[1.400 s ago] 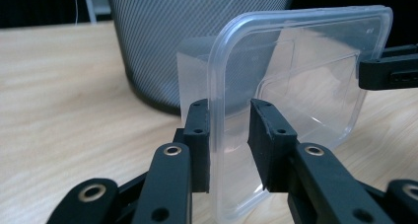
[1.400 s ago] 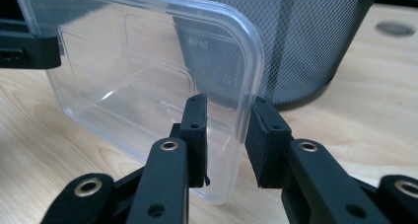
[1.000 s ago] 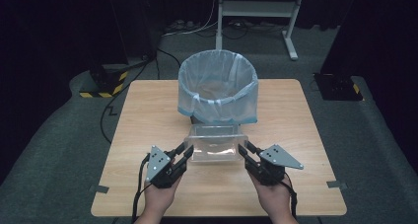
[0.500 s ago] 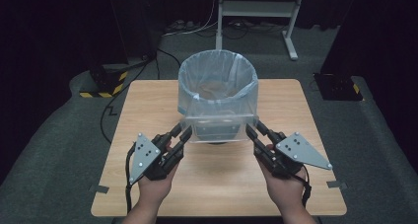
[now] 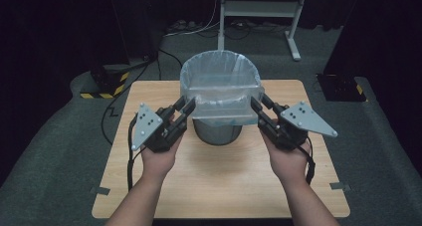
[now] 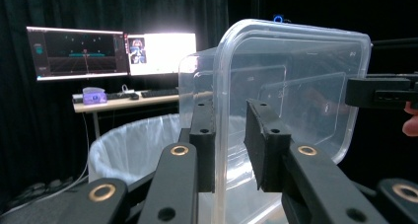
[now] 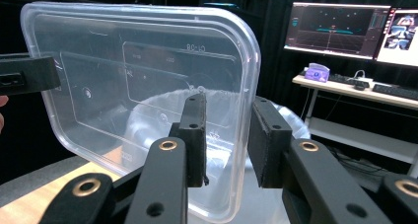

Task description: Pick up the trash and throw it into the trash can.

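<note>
While the high view looks down on the wooden counter (image 5: 219, 186), one clear plastic container (image 5: 226, 104) is held in the air between the two tongs, directly over the mouth of the one bin (image 5: 220, 99) lined with a pale bag, which stands at the middle of the counter toward its far edge. The left tongs (image 5: 190, 106) pinch the container's left end and the right tongs (image 5: 255, 105) pinch its right end, each carried by one hand, so two hands and two tongs share a single load. From the left gripper view, the left tongs (image 6: 230, 145) have their two black jaws pressed on either side of the container (image 6: 296, 86) rim, with the bin (image 6: 133, 150) liner below and the other tongs at the far right; two lit monitors (image 6: 111, 54) sit on a desk behind. From the right gripper view, the right tongs (image 7: 229, 135) likewise clamp the rim of the container (image 7: 138, 76), which stands tipped on edge so its base faces the camera, and the bin's pale liner shows through the plastic. The step in hand looks like emptying the container into the bin; I judge the next move calls for both hands to rotate together, keeping an even pinch so the thin rim does not slip, with the opening over the liner.
</note>
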Action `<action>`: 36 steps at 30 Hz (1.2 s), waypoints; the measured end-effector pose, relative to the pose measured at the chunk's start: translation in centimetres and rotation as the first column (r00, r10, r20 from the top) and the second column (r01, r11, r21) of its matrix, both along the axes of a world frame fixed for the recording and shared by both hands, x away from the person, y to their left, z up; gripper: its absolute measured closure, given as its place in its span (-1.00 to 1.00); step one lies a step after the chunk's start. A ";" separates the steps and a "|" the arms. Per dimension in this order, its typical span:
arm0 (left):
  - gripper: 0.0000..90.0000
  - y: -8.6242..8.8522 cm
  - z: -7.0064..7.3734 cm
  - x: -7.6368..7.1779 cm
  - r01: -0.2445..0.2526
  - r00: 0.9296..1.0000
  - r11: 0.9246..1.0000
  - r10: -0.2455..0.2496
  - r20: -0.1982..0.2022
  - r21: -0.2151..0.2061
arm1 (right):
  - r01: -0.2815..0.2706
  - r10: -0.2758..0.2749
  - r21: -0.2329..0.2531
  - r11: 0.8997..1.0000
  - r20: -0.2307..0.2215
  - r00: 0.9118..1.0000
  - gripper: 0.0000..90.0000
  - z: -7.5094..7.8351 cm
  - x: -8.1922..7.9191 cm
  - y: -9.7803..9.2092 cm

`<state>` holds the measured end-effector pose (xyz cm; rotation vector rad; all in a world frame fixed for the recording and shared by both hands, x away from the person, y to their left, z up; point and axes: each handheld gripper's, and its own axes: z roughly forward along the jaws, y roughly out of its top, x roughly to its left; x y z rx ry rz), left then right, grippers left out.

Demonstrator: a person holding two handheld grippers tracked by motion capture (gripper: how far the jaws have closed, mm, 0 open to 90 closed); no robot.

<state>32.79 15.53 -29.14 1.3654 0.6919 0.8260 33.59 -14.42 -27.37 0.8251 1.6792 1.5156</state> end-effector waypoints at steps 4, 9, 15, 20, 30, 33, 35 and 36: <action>0.64 -0.1 0.8 2.1 -0.002 1.000 1.000 0.002 -0.004 -0.011 | 0.013 -0.013 0.005 1.000 -0.012 1.000 0.56 1.0 1.7 0.1; 0.65 0.0 1.5 4.7 0.006 1.000 1.000 -0.005 0.006 -0.014 | 0.024 -0.024 0.021 0.999 -0.019 1.000 0.54 1.8 4.4 0.3; 0.65 0.1 1.5 7.6 0.006 1.000 1.000 -0.006 0.004 -0.016 | 0.036 -0.035 0.023 0.999 -0.036 0.999 0.54 2.1 7.2 0.5; 0.66 0.3 1.4 9.6 0.000 1.000 1.000 0.000 -0.001 -0.019 | 0.036 -0.035 0.020 0.999 -0.059 0.998 0.54 2.0 9.5 0.7; 0.66 0.9 1.0 13.8 0.000 0.999 1.000 -0.001 -0.052 -0.031 | 0.063 -0.063 -0.013 0.998 -0.082 0.995 0.54 2.1 13.5 1.7; 0.65 0.7 0.8 14.7 -0.015 0.998 1.000 0.013 -0.062 -0.020 | 0.069 -0.070 -0.020 0.997 -0.097 0.993 0.54 1.8 14.4 1.8; 0.65 0.7 0.6 15.0 -0.018 0.998 1.000 0.017 -0.065 -0.018 | 0.072 -0.074 -0.021 0.997 -0.113 0.991 0.53 1.6 14.9 1.8; 0.65 0.7 0.5 15.0 -0.017 0.998 1.000 0.016 -0.068 -0.014 | 0.073 -0.075 -0.021 0.997 -0.119 0.990 0.53 1.4 15.0 1.8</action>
